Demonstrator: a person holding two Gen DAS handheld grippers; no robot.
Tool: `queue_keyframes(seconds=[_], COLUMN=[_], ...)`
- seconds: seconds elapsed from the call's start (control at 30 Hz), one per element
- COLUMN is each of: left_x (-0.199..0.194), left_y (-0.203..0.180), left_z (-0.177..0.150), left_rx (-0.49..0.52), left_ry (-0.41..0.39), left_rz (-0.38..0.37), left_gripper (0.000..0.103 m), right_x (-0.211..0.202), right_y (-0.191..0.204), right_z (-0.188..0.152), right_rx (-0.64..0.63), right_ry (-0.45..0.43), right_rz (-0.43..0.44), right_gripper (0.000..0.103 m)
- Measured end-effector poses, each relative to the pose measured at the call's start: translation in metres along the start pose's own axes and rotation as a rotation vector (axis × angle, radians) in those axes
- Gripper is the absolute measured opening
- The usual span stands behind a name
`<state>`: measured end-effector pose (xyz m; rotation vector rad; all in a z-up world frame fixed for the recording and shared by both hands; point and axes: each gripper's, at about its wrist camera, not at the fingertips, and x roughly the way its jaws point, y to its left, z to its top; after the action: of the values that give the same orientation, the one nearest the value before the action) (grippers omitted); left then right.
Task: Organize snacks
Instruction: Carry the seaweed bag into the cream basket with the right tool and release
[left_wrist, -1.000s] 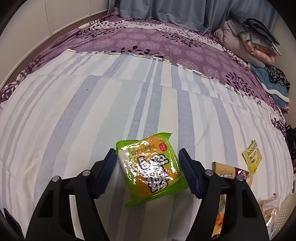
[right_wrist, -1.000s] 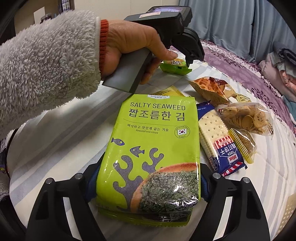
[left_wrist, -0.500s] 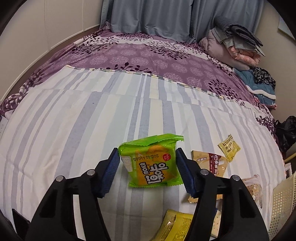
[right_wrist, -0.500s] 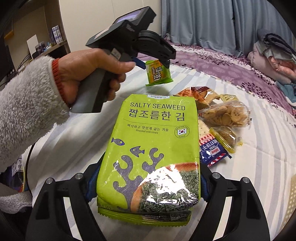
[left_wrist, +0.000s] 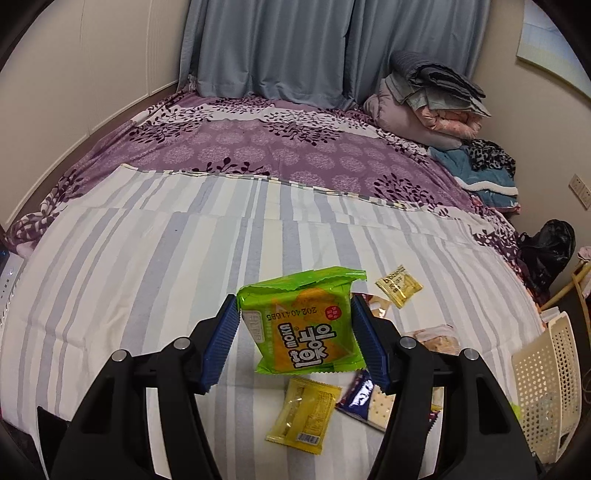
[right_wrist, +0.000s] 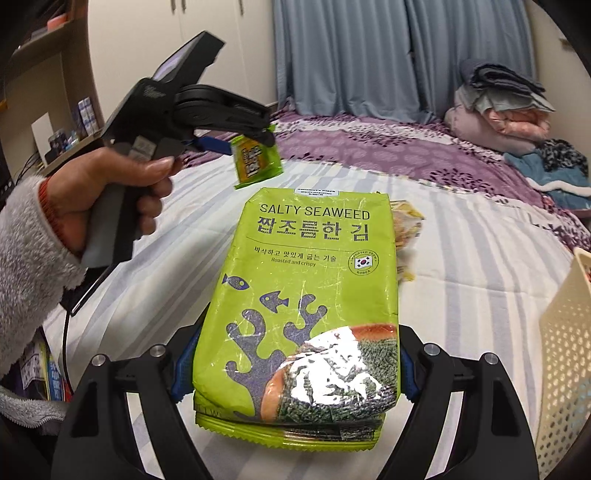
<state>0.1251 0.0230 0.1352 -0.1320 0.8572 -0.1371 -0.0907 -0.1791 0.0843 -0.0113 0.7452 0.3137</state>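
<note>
Left tool (left_wrist: 295, 332) pinched one small green snack packet (left_wrist: 308, 325) stamped "202404168S", above the bed (left_wrist: 147, 266); right tool (right_wrist: 293, 373) clamped one "SALTY SEAWEED" pack (right_wrist: 314, 295), "Roasted and crispy".

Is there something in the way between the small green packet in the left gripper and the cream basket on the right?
Nothing visible blocks it. The green packet is held above the bed in the left gripper. The basket stands at the bed's right edge. The snacks between them, such as the yellow sachet, lie flat and low.
</note>
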Motion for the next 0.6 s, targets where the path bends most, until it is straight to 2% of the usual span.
queue_keyframes(seconds=[0.37, 0.6], left_x=[-0.046, -0.067], left_y=[-0.065, -0.111], left_z=[-0.022, -0.033], left_rx=[0.101, 0.172], left_ry=[-0.031, -0.04], left_rz=[-0.11, -0.188], left_gripper=[0.063, 0.063], right_x=[-0.062, -0.11], right_y=[-0.046, -0.092], right_z=[-0.017, -0.026], right_rx=[0.116, 0.212], right_ry=[-0.106, -0.194], right_rz=[-0.127, -0.248], right_gripper=[0.08, 0.08])
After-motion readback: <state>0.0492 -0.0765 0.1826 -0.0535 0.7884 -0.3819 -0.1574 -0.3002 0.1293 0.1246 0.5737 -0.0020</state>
